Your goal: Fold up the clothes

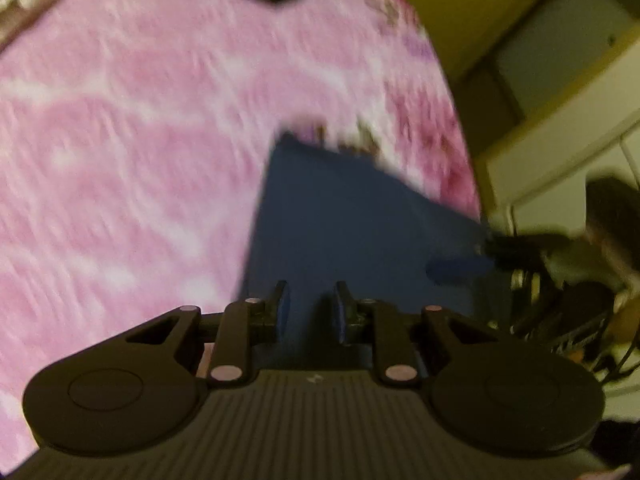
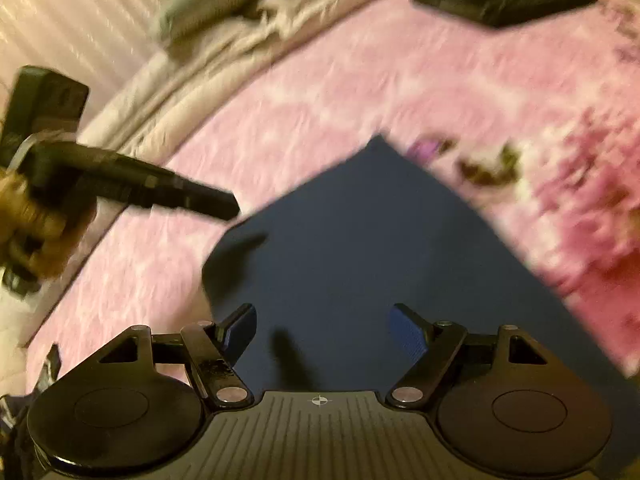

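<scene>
hovering parted, right tongs (image 2: 322, 330) over blue garment (image 2: 360, 264).

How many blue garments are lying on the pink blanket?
1. The blue garment lies flat on the pink blanket, below both grippers. Others may be out of view.

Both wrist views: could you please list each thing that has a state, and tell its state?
Blue garment: lying flat on the pink bedspread, a corner pointing away.
Left gripper: open, narrow gap, over the garment, holding nothing.
Right gripper: open wide, over the garment, holding nothing.
Pink bedspread: spread out under the garment.
Beige bedding: crumpled at the bed's far edge.
</scene>
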{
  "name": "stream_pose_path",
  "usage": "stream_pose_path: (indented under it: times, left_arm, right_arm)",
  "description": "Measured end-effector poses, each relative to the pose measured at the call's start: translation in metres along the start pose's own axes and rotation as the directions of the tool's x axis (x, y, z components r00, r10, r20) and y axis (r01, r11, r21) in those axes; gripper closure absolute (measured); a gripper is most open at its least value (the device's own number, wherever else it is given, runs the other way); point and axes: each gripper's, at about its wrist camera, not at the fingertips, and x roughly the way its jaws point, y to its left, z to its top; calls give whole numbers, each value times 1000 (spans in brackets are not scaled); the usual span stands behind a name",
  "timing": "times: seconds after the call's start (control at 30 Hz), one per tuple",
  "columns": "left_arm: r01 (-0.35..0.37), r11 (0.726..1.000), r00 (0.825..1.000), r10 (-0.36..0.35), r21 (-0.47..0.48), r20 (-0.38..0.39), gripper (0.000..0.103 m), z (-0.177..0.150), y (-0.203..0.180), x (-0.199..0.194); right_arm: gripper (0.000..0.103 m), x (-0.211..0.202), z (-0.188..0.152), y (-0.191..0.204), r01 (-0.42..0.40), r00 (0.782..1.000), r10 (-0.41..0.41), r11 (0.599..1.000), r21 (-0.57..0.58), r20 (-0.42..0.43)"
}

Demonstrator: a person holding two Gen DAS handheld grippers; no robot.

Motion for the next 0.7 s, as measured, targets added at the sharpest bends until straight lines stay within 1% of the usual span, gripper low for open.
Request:
stream_pose_path:
  times: [0.03,0.07,0.1,0.13,0.17,0.23,0.37,0.5,0.6,0.7]
  left_arm:
    - [-28,999,1000,28,23,-9,85,-8,-1,10]
    - [-38,999,999,38,28,9,84,-13,0,15]
    - [-46,999,999,45,23,27,86,-16,2,20]
    - [-41,999,998,41,-21,39,93,-15,8,20]
    - [-46,998,998,47,-43,42,99,-14,12,19]
    - [-48,998,998,50,-41,46,99,-13,15,19]
    - [-56,998,997,57,-13,48,99,-15,13,17]
    - [-101,994,994,100,34,41,99,-18,1,9]
    - [-134,989,991,131,69,37,100,-20,-7,3]
    - [-166,981,986,163,104,34,99,-22,-16,-2]
  right_arm:
    - [26,6,-4,2,2,1000,-2,1000,-6,-13]
    - [26,4,-11,-1,15,1000,-15,1000,-10,-15]
    - [26,-1,-18,-4,29,999,-29,999,-14,-14]
    - [26,-5,-25,-8,43,999,-43,999,-19,-14]
    - [26,-9,-32,-11,57,998,-58,998,-23,-13]
    - [26,-18,-47,-18,86,996,-86,996,-31,-12]
    - [26,-42,-78,-26,136,990,-137,990,-18,-38]
    - [26,-53,-96,-32,181,981,-178,983,25,-79]
    - [26,-59,-99,-21,280,952,-277,960,9,-134]
    - [25,-73,-101,-3,294,951,-291,956,11,-109]
